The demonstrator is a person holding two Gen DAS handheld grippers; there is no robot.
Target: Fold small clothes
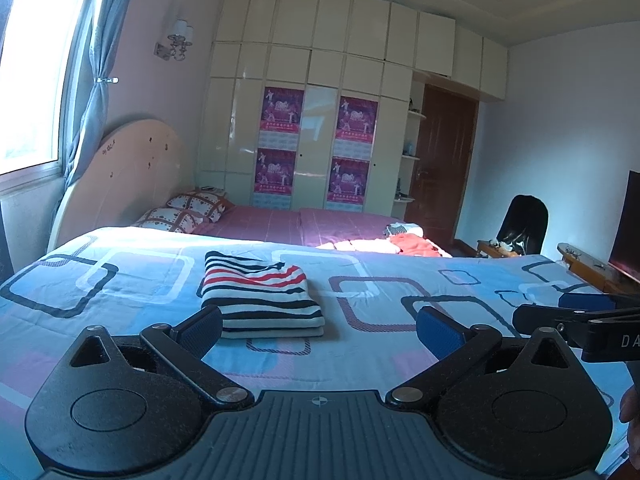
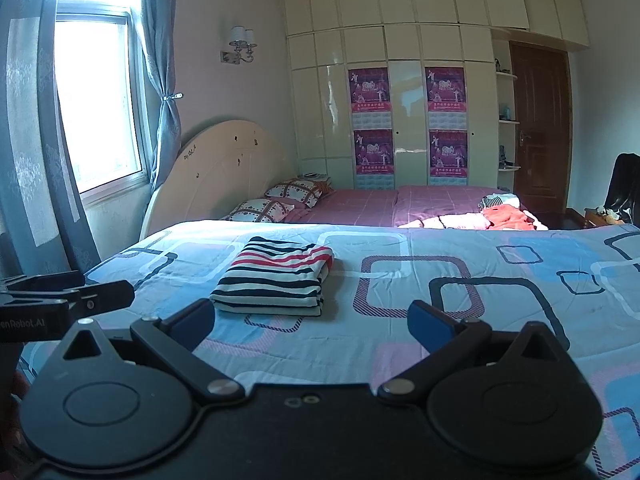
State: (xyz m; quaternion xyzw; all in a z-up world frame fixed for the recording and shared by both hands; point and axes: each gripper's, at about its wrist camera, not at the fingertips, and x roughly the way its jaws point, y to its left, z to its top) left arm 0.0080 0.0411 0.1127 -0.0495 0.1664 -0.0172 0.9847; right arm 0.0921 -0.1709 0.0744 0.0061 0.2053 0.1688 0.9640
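Observation:
A striped garment (image 1: 260, 294), white with black and red stripes, lies folded into a neat rectangle on the blue patterned bedspread (image 1: 380, 276). It also shows in the right wrist view (image 2: 276, 276). My left gripper (image 1: 320, 330) is open and empty, just in front of the garment and slightly right of it. My right gripper (image 2: 312, 320) is open and empty, in front of the garment and to its right. The right gripper's fingers show at the right edge of the left wrist view (image 1: 576, 312); the left gripper's show at the left edge of the right wrist view (image 2: 68, 294).
A pile of loose clothes, orange and striped (image 1: 404, 240), lies on the pink bed beyond (image 2: 504, 212). Two pillows (image 1: 188, 210) rest by the headboard. A wardrobe, a door and a chair (image 1: 524, 224) stand at the back. A window is at the left.

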